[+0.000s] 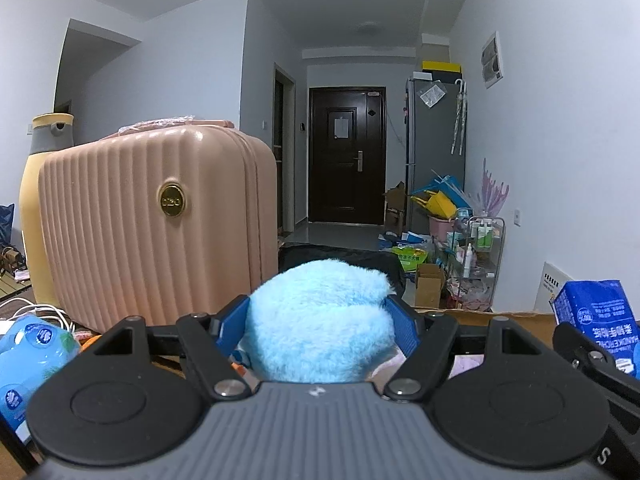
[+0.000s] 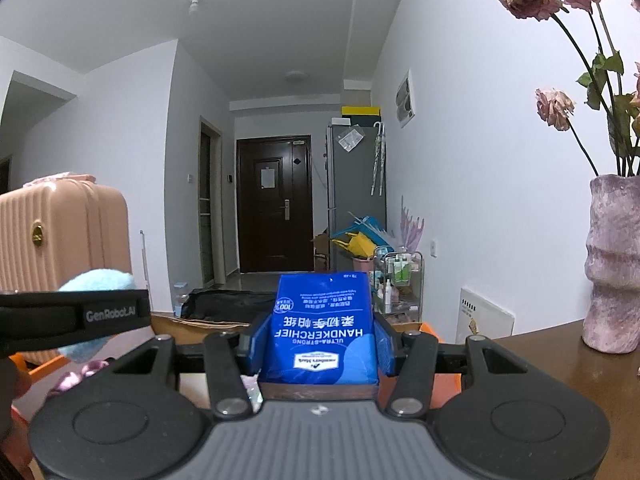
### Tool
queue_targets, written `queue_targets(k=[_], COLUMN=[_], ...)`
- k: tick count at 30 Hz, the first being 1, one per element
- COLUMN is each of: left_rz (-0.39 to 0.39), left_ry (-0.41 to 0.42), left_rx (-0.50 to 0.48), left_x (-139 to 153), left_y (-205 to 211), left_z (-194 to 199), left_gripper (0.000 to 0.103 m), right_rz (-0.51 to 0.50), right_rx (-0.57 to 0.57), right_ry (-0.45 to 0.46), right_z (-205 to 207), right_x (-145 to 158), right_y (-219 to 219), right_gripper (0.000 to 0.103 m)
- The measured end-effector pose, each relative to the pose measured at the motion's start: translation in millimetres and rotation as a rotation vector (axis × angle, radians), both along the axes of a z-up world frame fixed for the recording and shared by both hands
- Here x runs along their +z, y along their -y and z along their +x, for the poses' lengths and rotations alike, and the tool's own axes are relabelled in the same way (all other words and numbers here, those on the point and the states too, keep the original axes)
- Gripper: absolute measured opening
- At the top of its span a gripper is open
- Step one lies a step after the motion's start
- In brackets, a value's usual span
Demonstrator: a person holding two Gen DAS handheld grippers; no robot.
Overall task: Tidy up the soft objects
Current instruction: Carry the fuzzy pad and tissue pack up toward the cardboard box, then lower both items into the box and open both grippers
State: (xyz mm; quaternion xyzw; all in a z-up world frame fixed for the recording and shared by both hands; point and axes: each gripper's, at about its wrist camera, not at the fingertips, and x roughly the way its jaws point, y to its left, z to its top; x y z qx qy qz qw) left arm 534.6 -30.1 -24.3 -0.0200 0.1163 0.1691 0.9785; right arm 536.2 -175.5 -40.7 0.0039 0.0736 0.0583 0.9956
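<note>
Soft objects both in hand, carried above the bench. Fluffy light-blue plush (image 1: pixel 320 320) clamped between the blue pads of the left gripper (image 1: pixel 318 320), pile bulging over the pads. Blue handkerchief pack (image 2: pixel 320 328) pinched upright, print upside down, in the right gripper (image 2: pixel 320 340); jaws part-closed on its sides. Grippers side by side, both pointing toward the dark door (image 2: pixel 276 204).

Step judged: transport, both items lifted and not yet set down.

Beyond them: open cardboard box (image 2: pixel 200 322) just ahead at the far bench edge. Pink suitcase (image 1: pixel 156 224) at the left. Pale blue packets (image 1: pixel 28 360) at the near-left bench corner. Vase (image 2: pixel 612 264) with dried roses at the right edge.

Next move, judged: reach over the box rim, lower, then release; plush likely to spring back on release, so open wide. Box as destination not confirmed.
</note>
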Motion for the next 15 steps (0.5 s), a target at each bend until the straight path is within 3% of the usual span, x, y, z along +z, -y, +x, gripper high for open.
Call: queue_targets(k=[9,11,12,15], left_rz=[0.000,-0.011,-0.017,-0.022], left_ry=[-0.003,-0.007,-0.005,0.009], left_rx=[-0.032,-0.031,-0.027,-0.014], left_x=[-5.1,-6.0,-6.2,-5.5], left_y=[1.8,0.0,-1.2,-2.7], left_z=[9.4,8.8,8.0,5.8], left_gripper=[0.077,0.079,0.083,0.098], right_rz=[-0.014,-0.021,-0.022,-0.022], right_rx=[-0.005,-0.008,-0.009,-0.017], right_ry=[-0.004,-0.003,0.000,0.020], right_z=[3.0,2.7,1.8,-2.5], right_x=[-2.8,-2.0,-2.0,-1.2], right_y=[-3.1,-4.0,-4.4,-4.6], right_gripper=[0.054,0.063,0.066,0.086])
